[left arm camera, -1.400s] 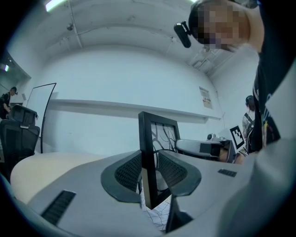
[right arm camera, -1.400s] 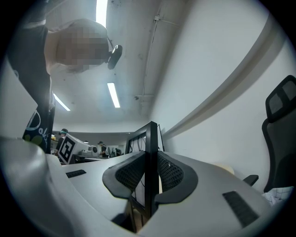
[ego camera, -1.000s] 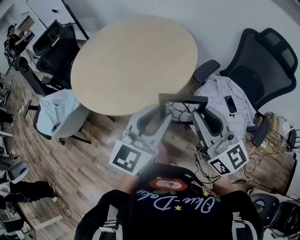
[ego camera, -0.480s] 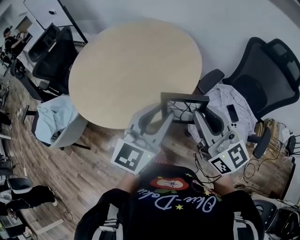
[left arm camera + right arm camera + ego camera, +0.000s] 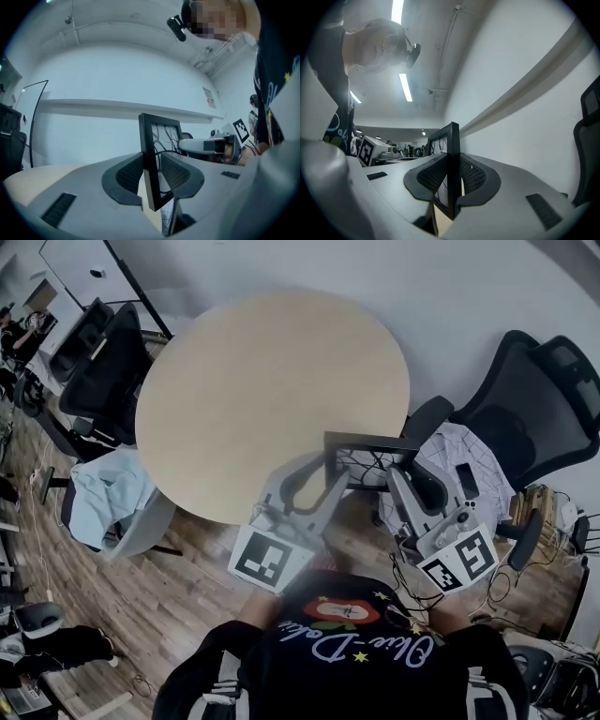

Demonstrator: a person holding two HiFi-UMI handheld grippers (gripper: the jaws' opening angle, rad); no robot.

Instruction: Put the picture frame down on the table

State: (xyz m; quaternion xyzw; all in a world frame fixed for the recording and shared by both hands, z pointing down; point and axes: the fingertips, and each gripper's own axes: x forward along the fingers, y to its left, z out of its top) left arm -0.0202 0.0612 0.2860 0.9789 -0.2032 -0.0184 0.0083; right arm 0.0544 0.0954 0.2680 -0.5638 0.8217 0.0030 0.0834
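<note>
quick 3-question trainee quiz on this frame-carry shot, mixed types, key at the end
1. Fill in: the top of the table is ___ in shape.
2. The picture frame is held by: A) one hand-held gripper, B) both hand-held grippers, C) a bare hand.
3. True or false: the picture frame lies flat on the table.

Key:
1. Round.
2. B. The left hand-held gripper and the right hand-held gripper each clamp one side of it.
3. False. It is held upright, with its lower corner hanging free.
</note>
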